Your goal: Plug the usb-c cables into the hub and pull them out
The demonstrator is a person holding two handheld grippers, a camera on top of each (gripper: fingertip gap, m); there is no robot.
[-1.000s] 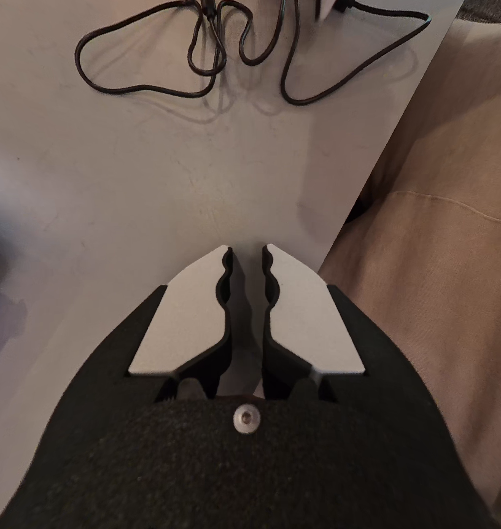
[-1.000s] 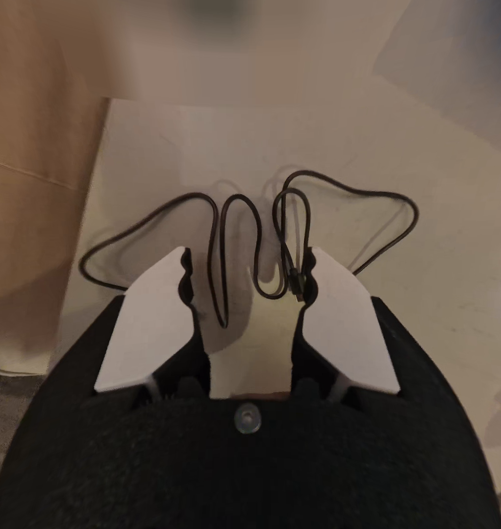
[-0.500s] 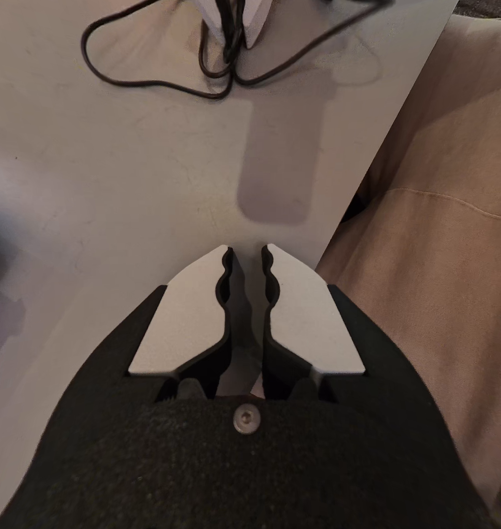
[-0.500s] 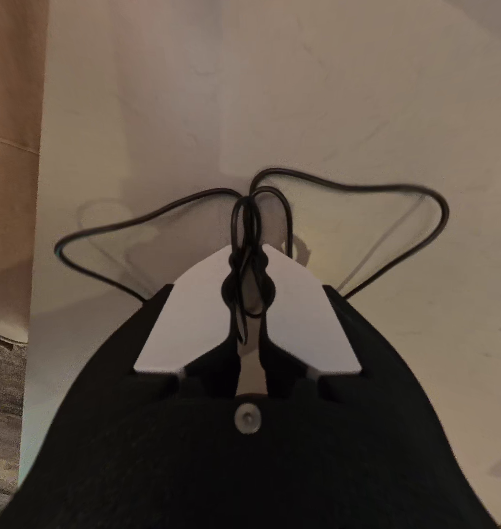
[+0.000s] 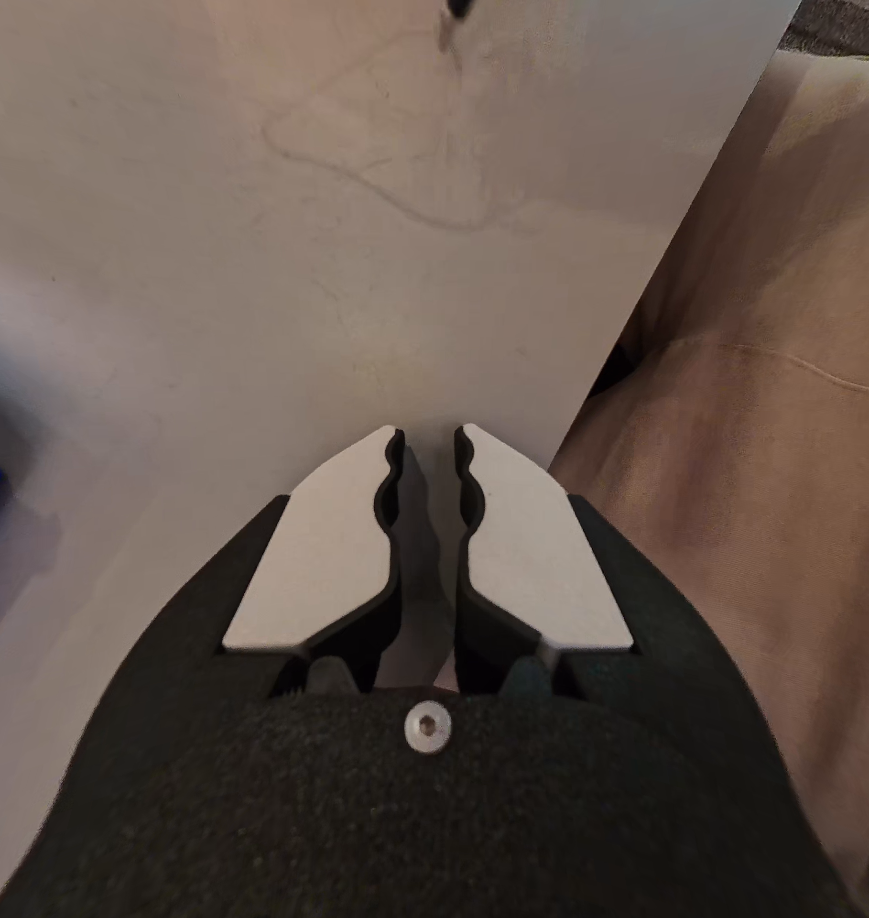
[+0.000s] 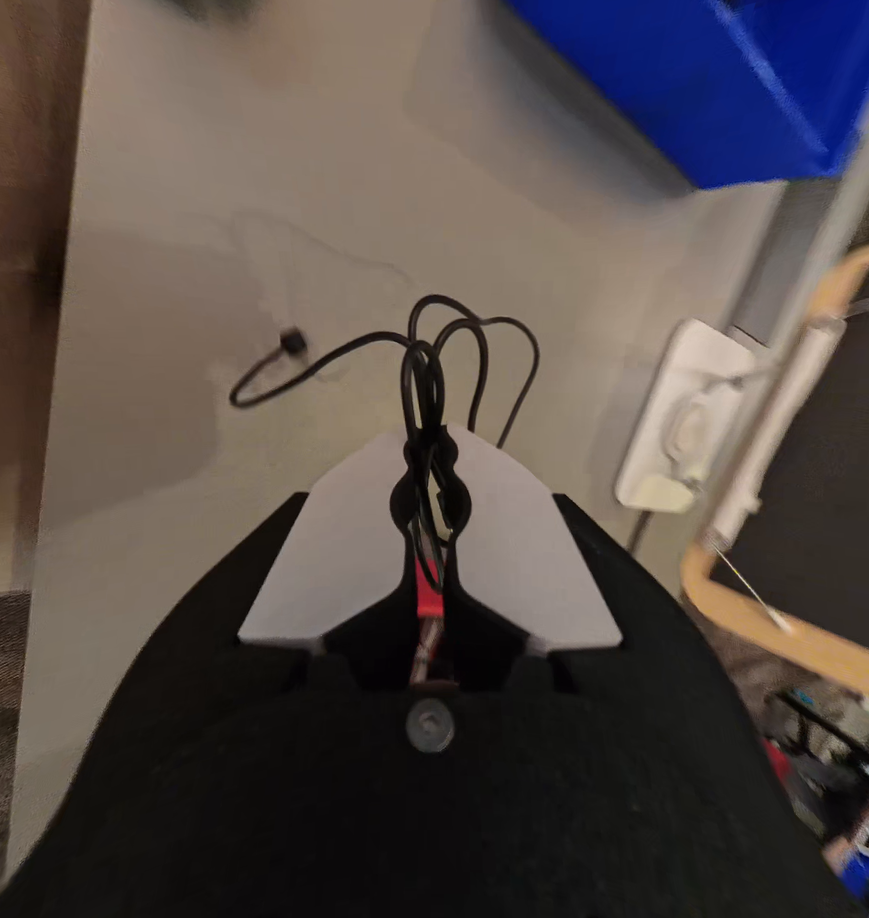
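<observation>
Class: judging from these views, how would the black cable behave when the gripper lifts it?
Probably floppy: the black cable bunches in loops above the right gripper. Likely light: its free end trails loosely. It may slip, since several strands are pinched together.

The table (image 5: 224,248) is pale and scuffed. A blue bin (image 6: 720,84) sits at its far side (blurred), and the cable's (image 6: 323,362) loose end trails onto it.

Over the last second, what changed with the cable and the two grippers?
The right gripper closed its jaws on the bunched loops of the thin black cable and lifted it off the white tabletop, swinging toward the blue bin. The left gripper stayed put, jaws slightly apart, empty.
</observation>
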